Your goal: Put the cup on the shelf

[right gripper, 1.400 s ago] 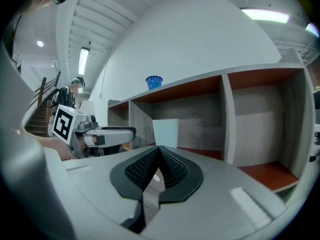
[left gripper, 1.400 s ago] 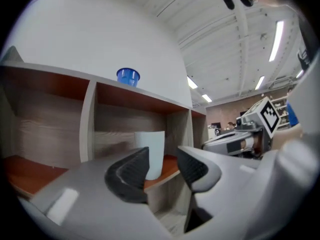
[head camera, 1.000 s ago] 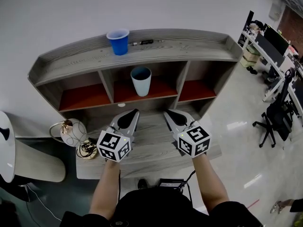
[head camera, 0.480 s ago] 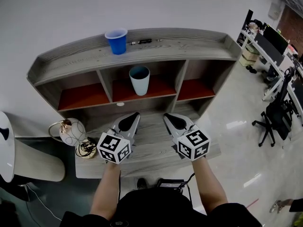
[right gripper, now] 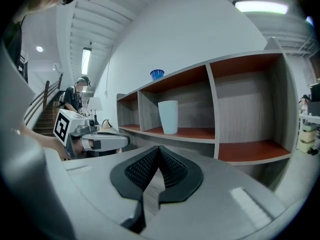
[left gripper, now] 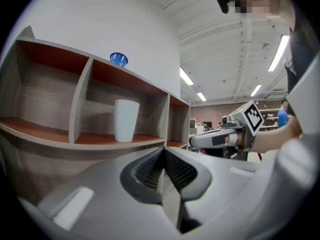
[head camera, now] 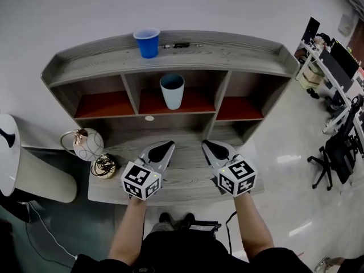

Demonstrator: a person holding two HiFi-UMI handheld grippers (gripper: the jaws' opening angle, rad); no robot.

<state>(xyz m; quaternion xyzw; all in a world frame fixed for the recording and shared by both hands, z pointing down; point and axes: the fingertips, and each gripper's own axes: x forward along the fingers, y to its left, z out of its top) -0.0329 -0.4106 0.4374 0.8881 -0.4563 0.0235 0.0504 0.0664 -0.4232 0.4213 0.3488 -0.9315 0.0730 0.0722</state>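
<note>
Both grippers hang side by side over the surface [head camera: 185, 181], near its front edge. The left gripper [head camera: 161, 150] has its jaws pressed together with nothing between them. The right gripper [head camera: 211, 148] matches it, jaws together and empty. The pale cup [head camera: 172, 91] stands upright in the middle of the shelf's [head camera: 244, 61] 3 compartments, on the red board. A blue cup [head camera: 147, 42] stands upright on the shelf's top board, with a pen [head camera: 181, 45] near it.
</note>
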